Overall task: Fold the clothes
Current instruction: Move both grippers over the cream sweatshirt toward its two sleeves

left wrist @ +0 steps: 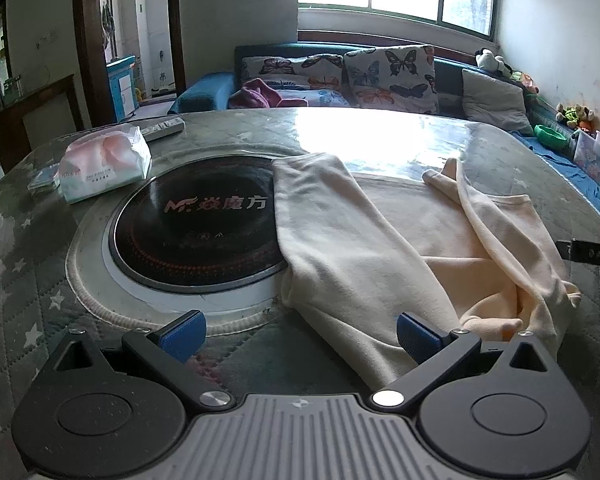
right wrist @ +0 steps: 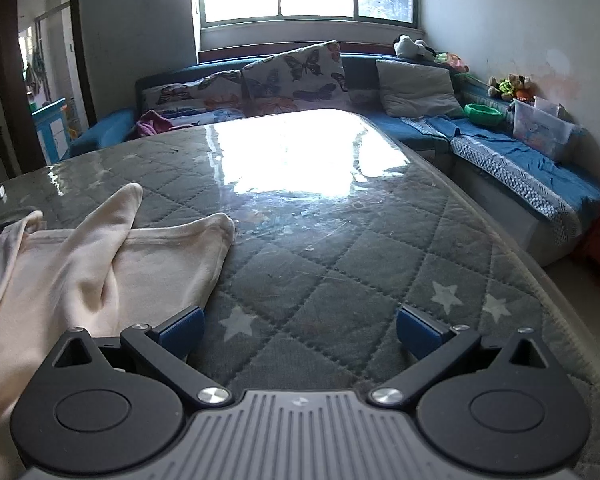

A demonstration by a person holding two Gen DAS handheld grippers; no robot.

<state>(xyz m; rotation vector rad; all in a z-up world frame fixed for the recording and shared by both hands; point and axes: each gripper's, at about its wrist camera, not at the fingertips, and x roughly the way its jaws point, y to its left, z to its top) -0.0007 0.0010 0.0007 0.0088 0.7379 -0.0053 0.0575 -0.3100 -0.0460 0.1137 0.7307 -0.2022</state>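
A cream long-sleeved garment [left wrist: 380,240] lies on the quilted grey table, both sleeves folded inward over its body. My left gripper [left wrist: 300,336] is open at the garment's near left edge; its right pad rests over the folded left sleeve and its left pad hangs over bare table. In the right wrist view the same garment [right wrist: 84,264] fills the lower left. My right gripper [right wrist: 300,330] is open over bare quilted table just right of the cloth, with nothing between its pads.
A round black induction hob [left wrist: 196,220] is set into the table, partly under the garment. A tissue pack [left wrist: 104,164] and a remote [left wrist: 164,128] lie at the far left. A blue sofa [right wrist: 500,152] with cushions runs behind and right of the table [right wrist: 340,248].
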